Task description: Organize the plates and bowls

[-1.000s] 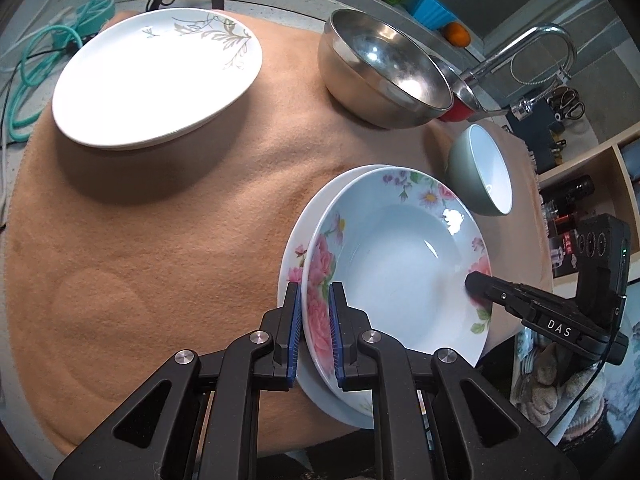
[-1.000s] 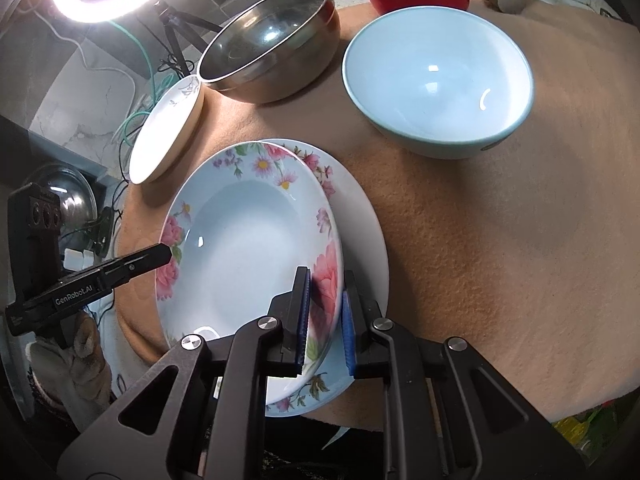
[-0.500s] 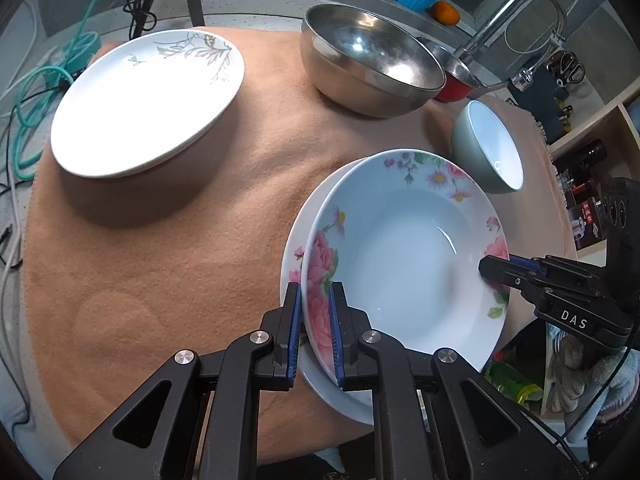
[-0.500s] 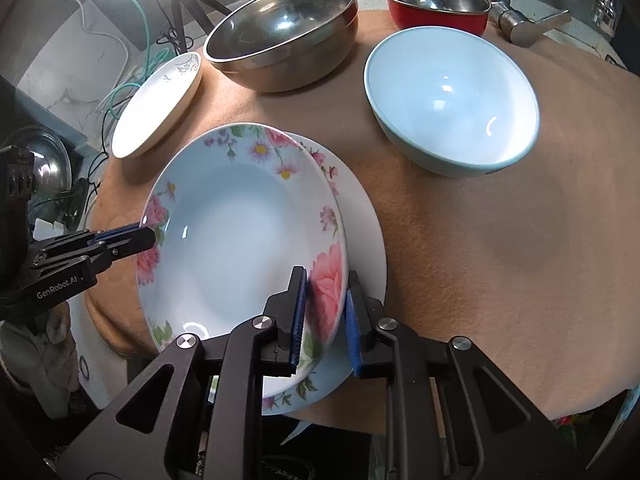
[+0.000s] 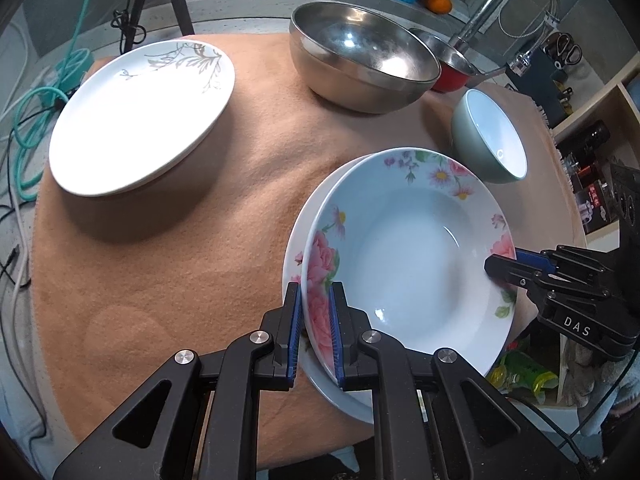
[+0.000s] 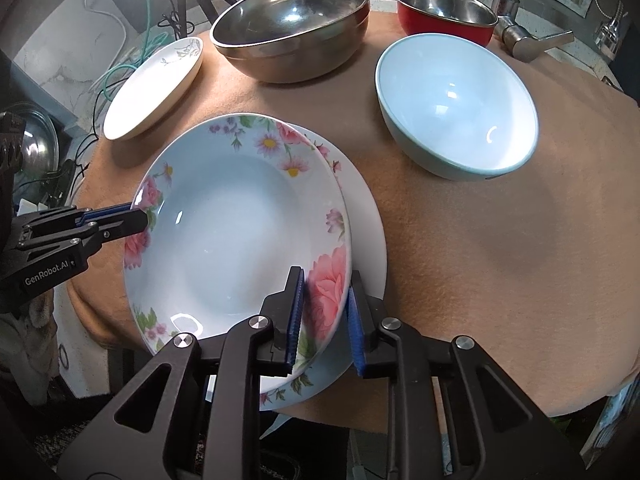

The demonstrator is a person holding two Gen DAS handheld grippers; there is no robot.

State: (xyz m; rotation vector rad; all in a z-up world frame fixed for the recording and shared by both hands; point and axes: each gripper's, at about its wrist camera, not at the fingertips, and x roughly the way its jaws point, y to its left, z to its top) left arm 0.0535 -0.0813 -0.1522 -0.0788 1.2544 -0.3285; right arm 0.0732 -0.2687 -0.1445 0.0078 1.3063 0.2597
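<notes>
A floral deep plate [image 5: 408,248] sits on top of a second floral plate [image 5: 294,256] on the tan cloth. My left gripper [image 5: 314,332] straddles its near rim, pads slightly apart from it. My right gripper [image 6: 326,320] straddles the opposite rim [image 6: 328,280], its jaws wider than the rim. Each gripper also shows in the other view, the right one [image 5: 516,268] and the left one [image 6: 120,220]. A white plate with a grey sprig [image 5: 144,116], a large steel bowl [image 5: 360,56], a red bowl [image 6: 444,16] and a pale blue bowl [image 6: 452,108] stand further back.
The tan cloth [image 5: 160,260] covers a round table. A tap [image 5: 508,4] stands behind the bowls. Cables [image 5: 32,120] lie off the left edge. Shelves with bottles [image 5: 588,184] are at the right.
The floral deep plate has come down onto the lower floral plate. Both grippers' jaws have widened on its rim, the right one most.
</notes>
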